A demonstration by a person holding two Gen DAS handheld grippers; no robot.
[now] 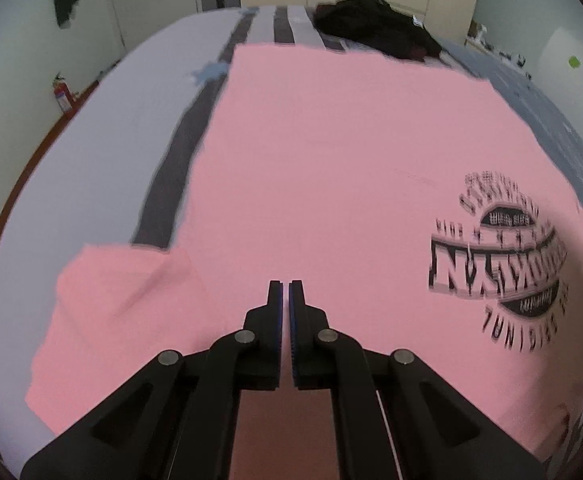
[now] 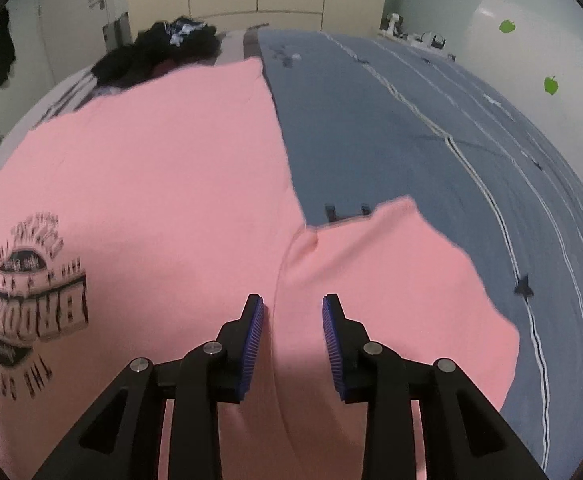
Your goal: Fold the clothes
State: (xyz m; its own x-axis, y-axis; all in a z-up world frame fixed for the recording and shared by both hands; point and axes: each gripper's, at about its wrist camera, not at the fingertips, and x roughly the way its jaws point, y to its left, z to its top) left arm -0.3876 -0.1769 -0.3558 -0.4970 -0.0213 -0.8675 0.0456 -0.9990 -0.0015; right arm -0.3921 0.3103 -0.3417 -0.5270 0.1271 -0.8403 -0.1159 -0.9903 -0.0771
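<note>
A pink T-shirt (image 1: 331,160) lies spread face up on the bed, its black printed logo (image 1: 499,260) upside down toward me. My left gripper (image 1: 286,284) hovers over the shirt's left half near the sleeve (image 1: 111,300). Its jaws are shut and no cloth shows between them. In the right wrist view the same T-shirt (image 2: 171,160) fills the left side, with the logo (image 2: 31,292) at the far left. My right gripper (image 2: 293,300) is open above the seam where the right sleeve (image 2: 391,280) joins the body. Nothing is pinched between its blue pads (image 2: 251,340).
A heap of dark clothes (image 1: 375,24) sits at the far end of the bed, also visible as a dark heap (image 2: 159,48) in the right wrist view. The bed cover is pale with dark stripes (image 1: 91,140) on the left and blue with white lines (image 2: 411,120) on the right. A fire extinguisher (image 1: 63,94) stands by the left wall.
</note>
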